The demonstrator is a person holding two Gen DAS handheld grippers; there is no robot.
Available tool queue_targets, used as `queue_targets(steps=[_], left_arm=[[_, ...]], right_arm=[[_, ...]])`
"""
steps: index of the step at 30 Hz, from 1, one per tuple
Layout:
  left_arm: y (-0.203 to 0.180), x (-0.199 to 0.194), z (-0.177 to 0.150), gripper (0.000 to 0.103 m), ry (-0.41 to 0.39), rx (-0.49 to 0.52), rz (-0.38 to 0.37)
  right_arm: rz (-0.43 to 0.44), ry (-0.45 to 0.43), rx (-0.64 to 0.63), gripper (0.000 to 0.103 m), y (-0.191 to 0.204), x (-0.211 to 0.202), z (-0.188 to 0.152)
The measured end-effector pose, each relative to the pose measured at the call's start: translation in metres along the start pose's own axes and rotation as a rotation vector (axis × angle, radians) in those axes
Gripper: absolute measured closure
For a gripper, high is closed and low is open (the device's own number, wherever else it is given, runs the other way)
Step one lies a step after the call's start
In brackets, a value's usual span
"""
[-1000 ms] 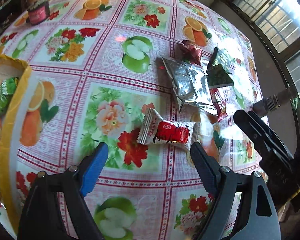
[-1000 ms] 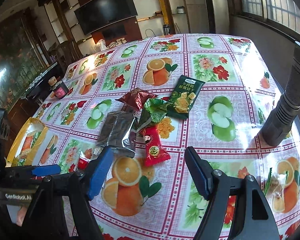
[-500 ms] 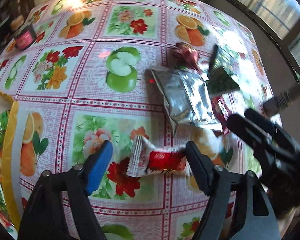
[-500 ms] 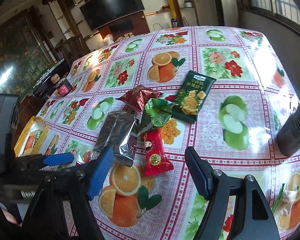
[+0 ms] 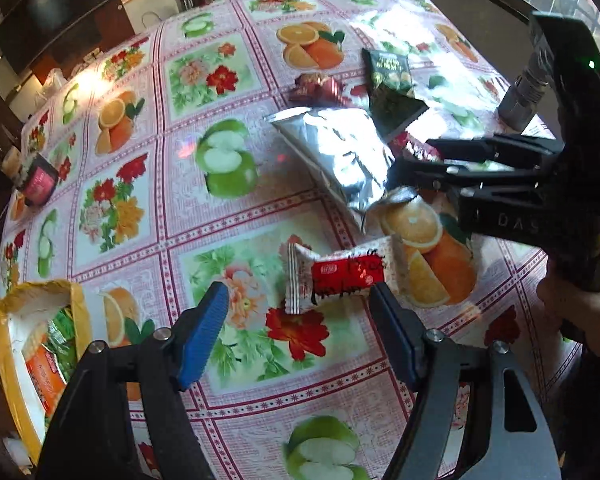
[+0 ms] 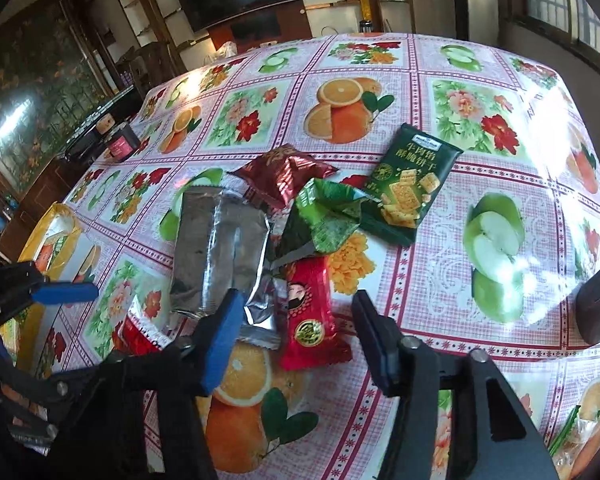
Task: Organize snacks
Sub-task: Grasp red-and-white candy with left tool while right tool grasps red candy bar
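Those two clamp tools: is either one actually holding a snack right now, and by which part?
Nothing is held. The left gripper is open around the red-and-white candy packet, which lies on the tablecloth. The right gripper is open over the red snack bar.

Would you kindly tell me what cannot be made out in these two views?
- Yellow box contents: left wrist view, cut off by the edge and its wall.
- Red-and-white snack: right wrist view, mostly hidden behind the right gripper finger.
- Pink-labelled jar: label too small to read.
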State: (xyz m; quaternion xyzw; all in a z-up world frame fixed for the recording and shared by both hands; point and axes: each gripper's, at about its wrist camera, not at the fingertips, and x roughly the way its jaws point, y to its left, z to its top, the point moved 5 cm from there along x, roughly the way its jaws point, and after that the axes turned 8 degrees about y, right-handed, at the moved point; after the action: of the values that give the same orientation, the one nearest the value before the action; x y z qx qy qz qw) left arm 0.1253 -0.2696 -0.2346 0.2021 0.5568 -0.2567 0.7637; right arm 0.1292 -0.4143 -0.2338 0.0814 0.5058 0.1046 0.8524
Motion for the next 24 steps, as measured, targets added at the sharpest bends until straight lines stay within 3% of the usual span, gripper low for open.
queue_targets(steps=[4, 7, 11, 13, 18, 24], left_arm=[[-0.013, -0.007, 0.012, 0.030, -0.043, 0.118, -0.005], [-0.022, 0.009, 0.016, 0.030, 0.009, 0.203, 0.019], [-0.033, 0.028, 0.005, 0.030, 0.095, 0.246, -0.044], [-0.035, 0.026, -0.002, 0.030, 0.107, 0.235, -0.083], [-0.033, 0.022, -0.019, 0.030, 0.157, 0.216, -0.067], [-0.017, 0.025, 0.000, 0.030, 0.153, 0.144, -0.046]], right_arm=[[0.032, 0.002, 0.017, 0.067, 0.001, -0.002, -0.006], [0.037, 0.001, 0.027, 0.071, 0.000, -0.005, -0.011], [0.039, -0.001, 0.039, 0.073, -0.002, -0.006, -0.013], [0.029, -0.002, 0.037, 0.073, -0.002, -0.006, -0.012], [-0.014, -0.007, 0.025, 0.073, -0.002, -0.003, -0.006], [-0.038, -0.015, 0.040, 0.070, -0.007, -0.003, -0.002]])
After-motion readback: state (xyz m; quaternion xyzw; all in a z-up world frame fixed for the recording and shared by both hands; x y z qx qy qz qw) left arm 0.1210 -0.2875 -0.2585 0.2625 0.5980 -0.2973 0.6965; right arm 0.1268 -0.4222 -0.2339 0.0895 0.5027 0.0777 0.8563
